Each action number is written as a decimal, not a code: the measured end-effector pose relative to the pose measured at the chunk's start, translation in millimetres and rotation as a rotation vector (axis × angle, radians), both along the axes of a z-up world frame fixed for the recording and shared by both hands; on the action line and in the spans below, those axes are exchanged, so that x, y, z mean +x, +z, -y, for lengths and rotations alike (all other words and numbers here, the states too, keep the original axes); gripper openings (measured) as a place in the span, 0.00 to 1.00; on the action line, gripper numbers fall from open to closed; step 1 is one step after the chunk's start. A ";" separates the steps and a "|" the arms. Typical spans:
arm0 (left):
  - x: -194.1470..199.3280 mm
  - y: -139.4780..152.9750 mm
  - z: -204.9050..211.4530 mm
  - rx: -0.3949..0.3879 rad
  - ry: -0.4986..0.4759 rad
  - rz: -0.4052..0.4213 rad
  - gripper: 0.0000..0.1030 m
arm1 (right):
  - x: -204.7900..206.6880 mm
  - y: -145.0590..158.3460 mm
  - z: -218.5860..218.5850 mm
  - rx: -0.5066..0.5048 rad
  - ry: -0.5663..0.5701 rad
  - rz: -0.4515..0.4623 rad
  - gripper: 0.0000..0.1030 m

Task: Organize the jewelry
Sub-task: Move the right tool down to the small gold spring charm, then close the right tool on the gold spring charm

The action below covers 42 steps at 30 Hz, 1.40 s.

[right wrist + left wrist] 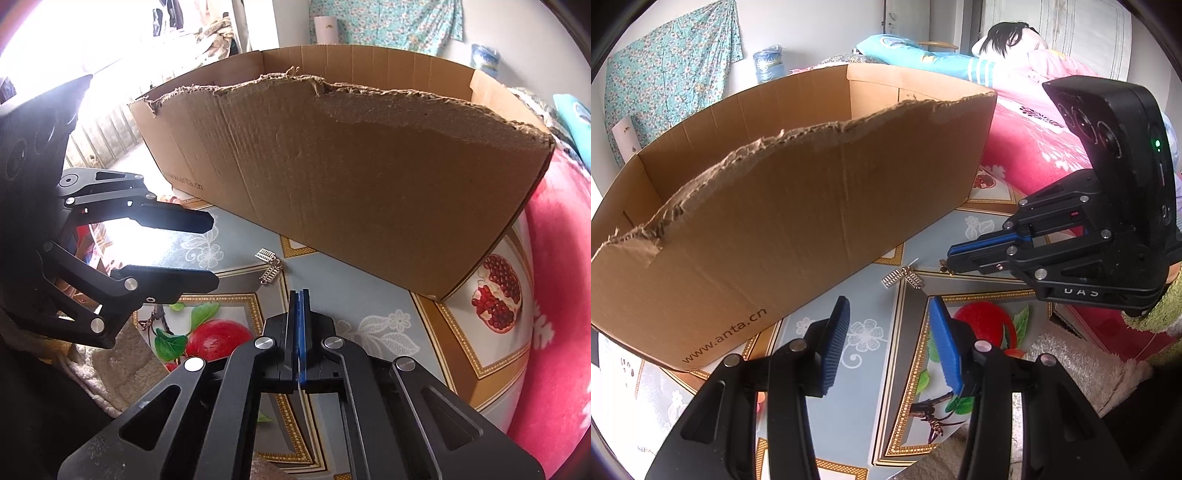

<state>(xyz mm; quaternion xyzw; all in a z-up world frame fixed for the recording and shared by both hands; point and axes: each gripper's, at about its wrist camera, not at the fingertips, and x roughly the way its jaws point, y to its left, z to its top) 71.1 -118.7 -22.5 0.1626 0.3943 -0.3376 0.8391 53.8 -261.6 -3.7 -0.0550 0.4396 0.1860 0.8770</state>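
1. A big brown cardboard box (798,206) with a torn, ragged top edge stands on the table with the flowery, fruit-picture cloth (871,332). Its top is open.
2. The box fills most of the far side of the table. Its near wall runs slanting across both views, and its bottom edge meets the cloth just behind the jewelry.
3. Two small silver pieces of jewelry, ribbed like little springs (903,277), lie on the bare cloth in front of the box. They touch each other and sit near the box wall but not against it.
4. The left gripper with blue ribbed pads (886,332) has its jaws apart with nothing between them. It hangs above the cloth, on the near side of the silver pieces, with free cloth in between.
5. The right gripper, black with blue pads (300,295), has its pads pressed flat together. In the left view a tiny dark, gold-looking bit (945,266) sits at its tip, too small to name; I cannot tell if it is pinched there.
6. The tip of the right gripper is just beside the silver pieces, on the side away from the box corner.
7. A red fuzzy blanket (554,295) lies at the table's right edge, next to the box corner.
8. The open cloth between the two grippers and the box is a narrow strip.
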 end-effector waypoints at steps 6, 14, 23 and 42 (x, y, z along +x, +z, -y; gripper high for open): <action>-0.5 -0.1 1.4 -0.002 -0.001 -0.001 0.43 | -2.6 9.0 4.7 -0.002 0.006 0.014 0.12; -0.7 -0.7 1.3 0.003 -0.001 -0.002 0.43 | 5.0 0.6 -2.4 -0.071 0.049 -0.012 0.15; -0.7 -0.5 1.2 0.001 0.001 0.000 0.43 | 6.1 0.8 -6.0 -0.085 0.037 -0.016 0.04; 0.1 -0.8 21.6 -0.029 -0.053 -0.010 0.22 | -8.9 17.6 14.7 -0.021 -0.060 0.024 0.04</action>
